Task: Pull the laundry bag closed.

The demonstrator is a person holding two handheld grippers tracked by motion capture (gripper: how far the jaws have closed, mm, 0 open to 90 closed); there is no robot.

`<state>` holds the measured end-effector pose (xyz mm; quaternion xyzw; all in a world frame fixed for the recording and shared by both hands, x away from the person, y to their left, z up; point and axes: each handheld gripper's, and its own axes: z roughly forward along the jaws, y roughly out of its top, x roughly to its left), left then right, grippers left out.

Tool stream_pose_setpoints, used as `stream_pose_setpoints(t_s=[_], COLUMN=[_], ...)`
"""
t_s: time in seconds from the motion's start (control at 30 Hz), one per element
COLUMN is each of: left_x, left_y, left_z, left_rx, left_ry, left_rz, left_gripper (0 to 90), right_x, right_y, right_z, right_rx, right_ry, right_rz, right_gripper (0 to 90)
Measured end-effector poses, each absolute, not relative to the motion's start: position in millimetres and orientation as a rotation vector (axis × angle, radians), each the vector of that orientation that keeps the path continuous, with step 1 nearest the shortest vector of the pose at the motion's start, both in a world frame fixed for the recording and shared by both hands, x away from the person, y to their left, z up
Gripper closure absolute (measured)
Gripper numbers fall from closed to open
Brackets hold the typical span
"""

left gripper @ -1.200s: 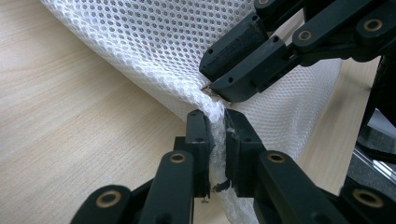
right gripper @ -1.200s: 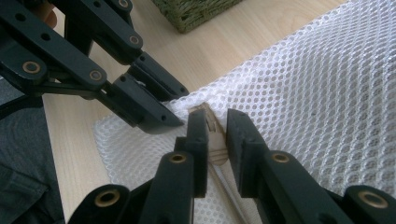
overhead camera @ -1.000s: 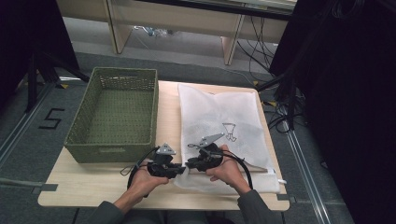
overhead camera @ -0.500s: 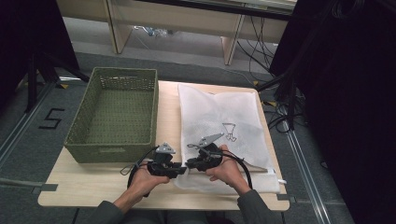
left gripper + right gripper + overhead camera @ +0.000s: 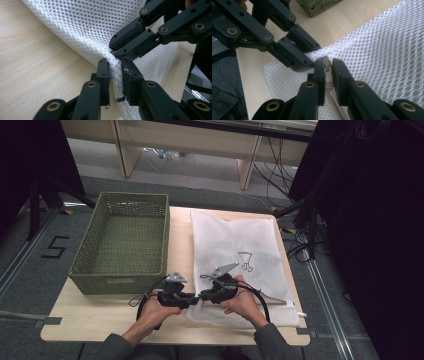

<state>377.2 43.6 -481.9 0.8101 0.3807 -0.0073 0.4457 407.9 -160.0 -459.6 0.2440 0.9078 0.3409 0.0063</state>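
A white mesh bag point(image 5: 235, 245) lies flat on the wooden table point(image 5: 100, 320). Both grippers meet at its near left corner, tip to tip. My left gripper point(image 5: 193, 299) point(image 5: 115, 63) is shut on a fold of the mesh point(image 5: 87, 27); its jaws have just been closing with the fabric between them. My right gripper point(image 5: 203, 296) point(image 5: 328, 62) is shut on the metal zipper pull point(image 5: 327, 65) at the bag's edge point(image 5: 382, 50), and has also closed a little further. Each gripper shows in the other's view: the right gripper point(image 5: 112, 48) and the left gripper point(image 5: 314, 56).
A green woven basket point(image 5: 117, 282) point(image 5: 317, 6) stands on the table's left half, beside the bag. A small dark mark point(image 5: 245, 260) sits mid-bag. Beyond the table are a wooden cabinet point(image 5: 190, 145) and cables on the floor point(image 5: 300, 240) at the right.
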Motion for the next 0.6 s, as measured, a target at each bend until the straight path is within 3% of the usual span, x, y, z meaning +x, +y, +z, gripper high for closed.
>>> stream_pose_setpoints(t_s=[0.6], left_x=[372.3], left_y=[43.4], left_z=[-482.2], left_rx=[2.012], left_ry=[0.967], left_rz=[0.016], left_gripper=[84.7], right_x=[405.9], right_y=[-159.4], right_z=[-460.2], right_rx=[0.778], right_ry=[2.853], right_rz=[1.044], right_gripper=[82.9])
